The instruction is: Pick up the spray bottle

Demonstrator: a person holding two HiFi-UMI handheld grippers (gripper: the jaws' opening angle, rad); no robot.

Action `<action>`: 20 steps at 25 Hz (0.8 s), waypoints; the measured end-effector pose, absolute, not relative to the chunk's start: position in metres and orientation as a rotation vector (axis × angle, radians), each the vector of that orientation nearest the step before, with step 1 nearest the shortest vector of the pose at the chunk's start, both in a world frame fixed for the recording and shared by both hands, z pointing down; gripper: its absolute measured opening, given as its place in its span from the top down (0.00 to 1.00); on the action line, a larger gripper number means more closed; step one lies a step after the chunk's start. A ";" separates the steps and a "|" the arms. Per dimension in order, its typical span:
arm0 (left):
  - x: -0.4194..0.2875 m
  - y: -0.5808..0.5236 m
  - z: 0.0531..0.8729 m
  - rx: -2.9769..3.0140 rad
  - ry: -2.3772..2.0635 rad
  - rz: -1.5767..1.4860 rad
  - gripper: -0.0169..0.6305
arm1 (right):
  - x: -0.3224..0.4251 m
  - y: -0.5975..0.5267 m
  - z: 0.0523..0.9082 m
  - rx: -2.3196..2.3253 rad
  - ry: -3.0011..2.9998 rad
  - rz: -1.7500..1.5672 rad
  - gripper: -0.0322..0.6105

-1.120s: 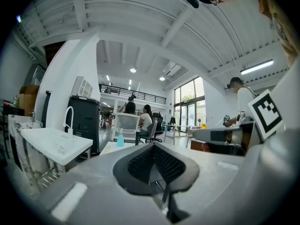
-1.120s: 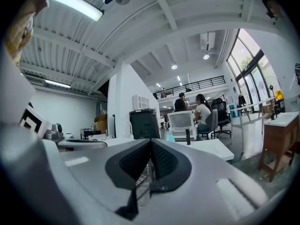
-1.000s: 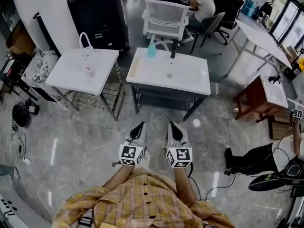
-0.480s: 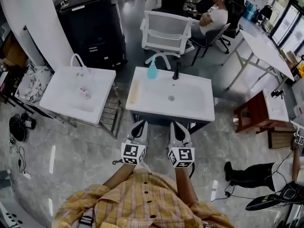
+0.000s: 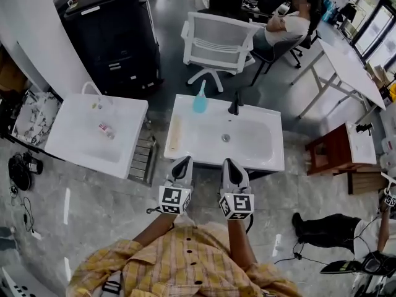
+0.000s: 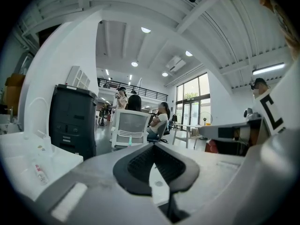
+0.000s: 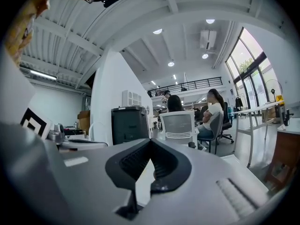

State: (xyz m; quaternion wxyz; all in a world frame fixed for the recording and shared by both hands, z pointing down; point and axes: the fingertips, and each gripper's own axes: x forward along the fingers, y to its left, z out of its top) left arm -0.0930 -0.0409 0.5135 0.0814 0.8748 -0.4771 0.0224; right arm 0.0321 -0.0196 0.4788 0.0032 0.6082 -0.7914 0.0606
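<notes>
Yellow plaid button-front shirt (image 5: 185,262)

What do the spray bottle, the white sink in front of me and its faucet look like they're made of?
The spray bottle looks like translucent teal plastic, going by its see-through tint. The sink is smooth, uniformly white and slightly glossy, probably ceramic or cast resin. The faucet is black and dull, perhaps coated metal, but it is too small to be sure.

No text, brand or number is legible anywhere. The marker cube (image 5: 172,200) on the left gripper (image 5: 183,161) and the one on the right gripper (image 5: 227,161) show only black-and-white squares.
</notes>
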 end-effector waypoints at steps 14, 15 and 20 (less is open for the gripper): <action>-0.087 -0.129 0.549 2.569 -1.457 0.143 0.98 | 0.045 -0.114 0.510 1.885 -2.483 0.231 0.95; -0.085 -0.136 0.551 2.567 -1.461 0.150 0.98 | 0.046 -0.121 0.511 1.877 -2.486 0.232 0.95; -0.068 -0.179 0.556 2.545 -1.482 0.180 0.98 | 0.058 -0.160 0.519 1.842 -2.496 0.259 0.95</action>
